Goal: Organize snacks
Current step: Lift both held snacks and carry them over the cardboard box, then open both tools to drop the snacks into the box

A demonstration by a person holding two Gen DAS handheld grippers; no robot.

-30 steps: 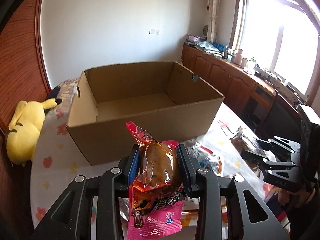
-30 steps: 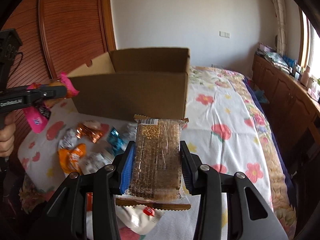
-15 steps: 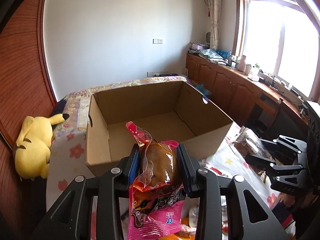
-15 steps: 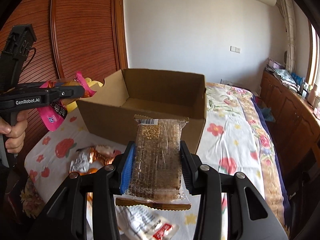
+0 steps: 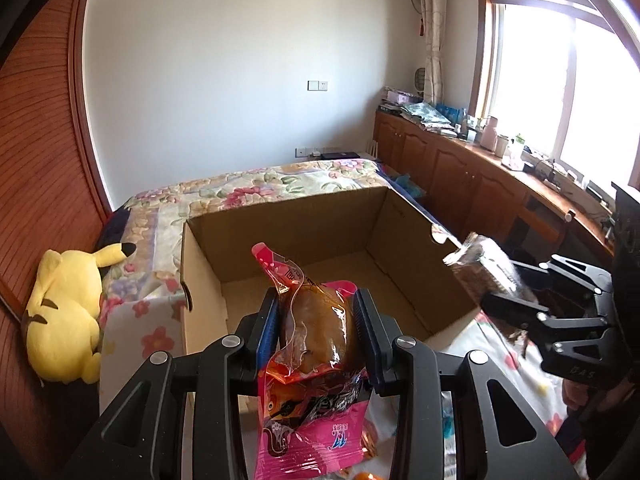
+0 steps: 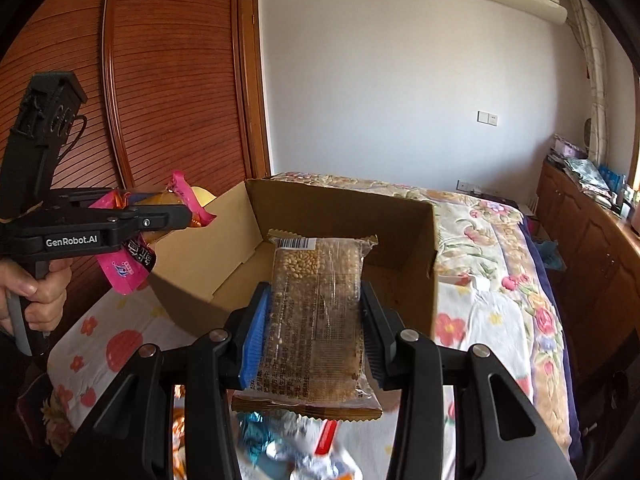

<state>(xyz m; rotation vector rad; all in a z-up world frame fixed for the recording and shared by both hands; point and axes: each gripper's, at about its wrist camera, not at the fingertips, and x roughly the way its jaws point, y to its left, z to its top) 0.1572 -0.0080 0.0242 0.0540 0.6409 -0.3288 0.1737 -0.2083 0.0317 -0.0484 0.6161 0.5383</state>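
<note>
We see matt brown corrugated cardboard on the box [image 5: 312,236], inside and out; the pink snack pouch [image 5: 316,364] is glossy crinkled plastic film, and the grain bar wrapper [image 6: 318,320] is clear shiny film with a gold crimped edge. Both grippers, left gripper [image 5: 316,320] and right gripper [image 6: 312,328], look like matt black plastic with small bright metal pins and ribbed blue pads [image 6: 254,336]; the bedspread [image 6: 492,240] is printed cloth, the plush toy [image 5: 66,316] fuzzy yellow fabric, the wardrobe doors [image 6: 176,80] ribbed varnished wood.

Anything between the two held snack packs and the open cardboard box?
Nothing visible. The open brown cardboard box has no lid and a bare floor. The pink pack in the left gripper and clear grain bar in the right gripper face its near wall.
</note>
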